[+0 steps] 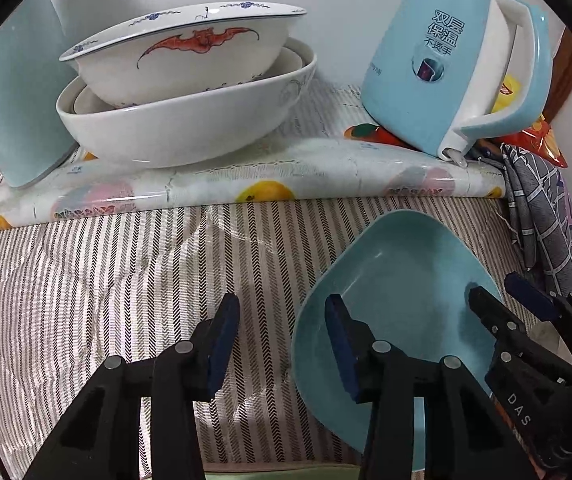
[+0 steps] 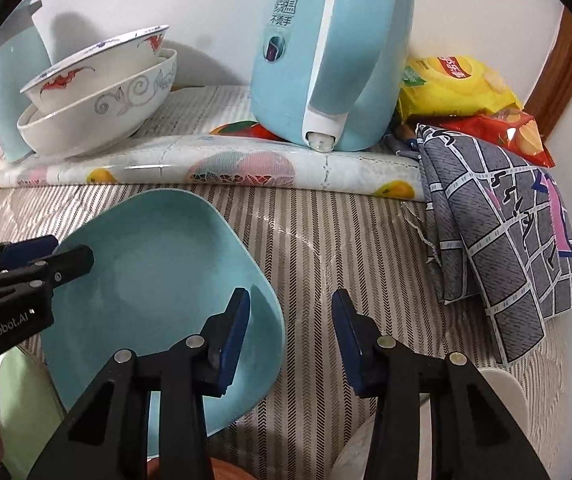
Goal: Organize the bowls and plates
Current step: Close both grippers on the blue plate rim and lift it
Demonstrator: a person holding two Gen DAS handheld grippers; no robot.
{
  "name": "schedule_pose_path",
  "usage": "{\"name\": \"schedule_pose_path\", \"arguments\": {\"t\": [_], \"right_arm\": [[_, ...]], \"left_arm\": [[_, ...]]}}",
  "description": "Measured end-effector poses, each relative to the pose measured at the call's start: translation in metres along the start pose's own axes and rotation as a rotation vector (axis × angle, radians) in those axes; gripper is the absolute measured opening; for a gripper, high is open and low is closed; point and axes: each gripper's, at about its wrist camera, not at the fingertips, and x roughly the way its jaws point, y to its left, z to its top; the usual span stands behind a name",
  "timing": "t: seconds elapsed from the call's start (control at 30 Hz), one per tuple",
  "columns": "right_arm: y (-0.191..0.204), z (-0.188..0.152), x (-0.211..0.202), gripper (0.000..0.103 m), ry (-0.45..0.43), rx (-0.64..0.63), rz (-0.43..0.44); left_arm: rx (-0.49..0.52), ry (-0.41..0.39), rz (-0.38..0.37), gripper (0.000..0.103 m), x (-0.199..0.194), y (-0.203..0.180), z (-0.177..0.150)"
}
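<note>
A light blue squarish plate (image 1: 398, 280) lies on the striped tablecloth, also in the right wrist view (image 2: 157, 264). My left gripper (image 1: 281, 344) is open, its right finger over the plate's left rim, its left finger over the cloth. My right gripper (image 2: 290, 336) is open, its left finger over the plate's right edge; it shows in the left wrist view (image 1: 514, 300) at the plate's right side. A stack of white bowls (image 1: 189, 92), the top one with a red bat, stands at the back left, also in the right wrist view (image 2: 97, 92).
A blue kettle (image 1: 454, 60) stands at the back on a fruit-print mat (image 1: 221, 184). A second blue vessel (image 1: 9, 96) stands left of the bowls. A grey checked cloth (image 2: 502, 232) and snack bags (image 2: 458, 84) lie at the right. A pale green dish (image 2: 17, 400) shows at the lower left.
</note>
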Motion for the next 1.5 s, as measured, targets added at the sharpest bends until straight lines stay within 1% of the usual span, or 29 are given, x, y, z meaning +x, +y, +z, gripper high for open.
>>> {"name": "schedule_pose_path", "arguments": {"t": [0.1,0.2,0.23,0.27,0.33,0.43,0.47,0.53,0.6,0.83,1.07,1.2,1.37,1.5], "right_arm": [[0.002,0.000,0.001,0.042,0.000,-0.002,0.006],[0.005,0.000,0.004,0.032,0.012,-0.013,0.006],[0.006,-0.001,0.004,0.028,0.013,-0.014,0.006],[0.006,-0.001,0.005,0.027,0.015,-0.015,0.008],[0.006,-0.002,0.006,0.019,0.018,-0.012,0.012],[0.006,-0.002,0.005,0.016,0.015,-0.006,0.020],[0.006,-0.002,0.005,0.016,0.012,-0.004,0.020],[0.006,-0.002,0.004,0.015,0.003,0.002,0.024],[0.005,-0.002,0.001,0.013,-0.012,0.009,0.031],[-0.001,-0.001,-0.003,0.012,-0.030,0.044,0.051],[-0.006,0.003,-0.015,0.011,-0.057,0.082,0.082],[-0.008,0.006,-0.025,0.011,-0.078,0.103,0.092],[-0.008,0.010,-0.044,0.011,-0.106,0.118,0.082],[-0.009,0.008,-0.056,0.010,-0.115,0.129,0.099]], "left_arm": [[-0.004,0.011,-0.003,0.036,0.003,0.000,-0.001],[-0.002,0.012,-0.004,0.035,0.005,-0.001,-0.001],[0.000,0.010,-0.004,0.033,0.005,-0.002,-0.001],[0.002,0.009,-0.005,0.032,0.005,-0.002,-0.001],[0.007,0.009,-0.006,0.028,0.005,-0.004,-0.001],[0.018,0.016,-0.018,0.023,0.006,-0.008,-0.002],[0.022,0.015,-0.017,0.022,0.006,-0.010,-0.002],[0.029,0.015,-0.020,0.017,0.006,-0.012,-0.002],[0.034,0.012,-0.020,0.015,0.006,-0.013,-0.002],[0.032,-0.013,-0.028,0.013,0.000,-0.012,-0.002],[0.013,-0.039,-0.046,0.012,-0.020,-0.005,-0.001],[0.011,-0.060,-0.049,0.012,-0.031,-0.004,0.000],[0.005,-0.083,-0.056,0.012,-0.045,-0.006,0.003],[0.008,-0.104,-0.055,0.012,-0.062,-0.006,0.006]]}}
